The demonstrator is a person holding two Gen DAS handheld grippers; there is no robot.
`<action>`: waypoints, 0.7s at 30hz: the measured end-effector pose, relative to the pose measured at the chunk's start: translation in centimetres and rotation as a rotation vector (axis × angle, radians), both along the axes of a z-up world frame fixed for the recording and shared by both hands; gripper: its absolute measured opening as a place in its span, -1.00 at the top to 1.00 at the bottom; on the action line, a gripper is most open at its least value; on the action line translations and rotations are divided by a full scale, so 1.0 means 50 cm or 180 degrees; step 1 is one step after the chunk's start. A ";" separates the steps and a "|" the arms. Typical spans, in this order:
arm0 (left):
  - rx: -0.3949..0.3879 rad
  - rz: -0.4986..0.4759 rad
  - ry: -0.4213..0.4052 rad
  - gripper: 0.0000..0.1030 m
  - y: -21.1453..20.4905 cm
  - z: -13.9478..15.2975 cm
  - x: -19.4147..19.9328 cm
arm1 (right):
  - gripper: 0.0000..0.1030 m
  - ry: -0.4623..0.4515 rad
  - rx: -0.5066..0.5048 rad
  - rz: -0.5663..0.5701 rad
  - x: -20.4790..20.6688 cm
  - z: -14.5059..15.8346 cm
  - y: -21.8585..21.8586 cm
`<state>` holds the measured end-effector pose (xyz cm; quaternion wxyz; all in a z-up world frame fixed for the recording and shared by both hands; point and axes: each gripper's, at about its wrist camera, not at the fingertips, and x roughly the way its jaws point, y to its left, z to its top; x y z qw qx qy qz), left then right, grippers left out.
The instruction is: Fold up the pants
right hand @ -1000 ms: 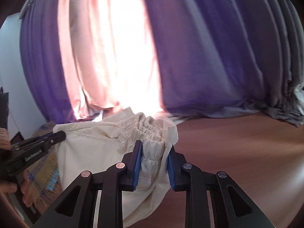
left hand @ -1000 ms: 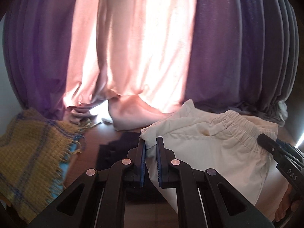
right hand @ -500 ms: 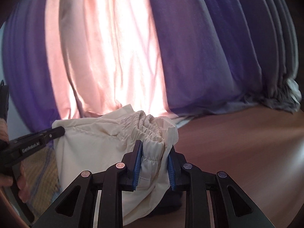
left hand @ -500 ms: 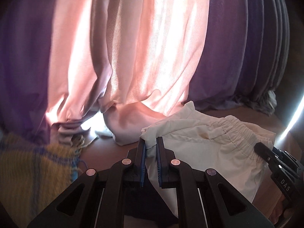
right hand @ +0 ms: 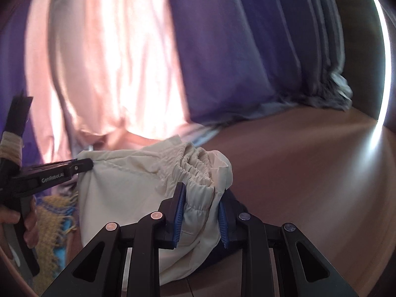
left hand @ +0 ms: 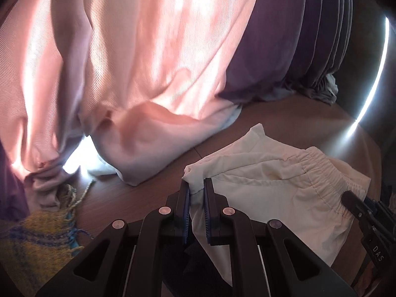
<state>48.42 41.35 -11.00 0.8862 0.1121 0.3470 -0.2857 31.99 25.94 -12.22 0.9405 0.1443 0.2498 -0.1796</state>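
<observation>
The lower part of the cream pants (left hand: 277, 193) is dropping out of sight behind the left gripper (left hand: 196, 210), and a dark cloth (left hand: 195, 259) beneath is showing only in slivers. The right gripper (right hand: 199, 216) is covering the waistband's end. The yellow woven cloth (left hand: 32, 242) is running off the left edge. The purple curtain (right hand: 247, 57) is blurring in the right wrist view.
</observation>
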 end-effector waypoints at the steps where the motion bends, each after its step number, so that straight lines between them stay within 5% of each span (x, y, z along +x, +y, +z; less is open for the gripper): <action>1: 0.0017 0.0010 0.0027 0.77 0.001 -0.009 0.004 | 0.51 0.0049 0.0043 -0.0011 0.004 -0.009 -0.002; 8: 0.0090 0.0063 0.0110 0.77 0.019 -0.042 0.026 | 0.39 0.0230 0.0222 -0.0169 0.018 -0.059 -0.013; 12: 0.0173 0.0065 0.0096 0.76 0.019 -0.052 0.034 | 0.04 0.0278 0.0307 -0.0234 0.024 -0.064 -0.027; 17: 0.0224 0.0108 0.0182 0.73 0.016 -0.074 0.051 | -0.01 0.0353 0.0214 -0.0202 0.035 -0.070 -0.031; 21: 0.0286 0.0118 0.0137 0.54 0.016 -0.076 0.048 | -0.19 0.0437 0.0132 -0.0222 0.037 -0.069 -0.027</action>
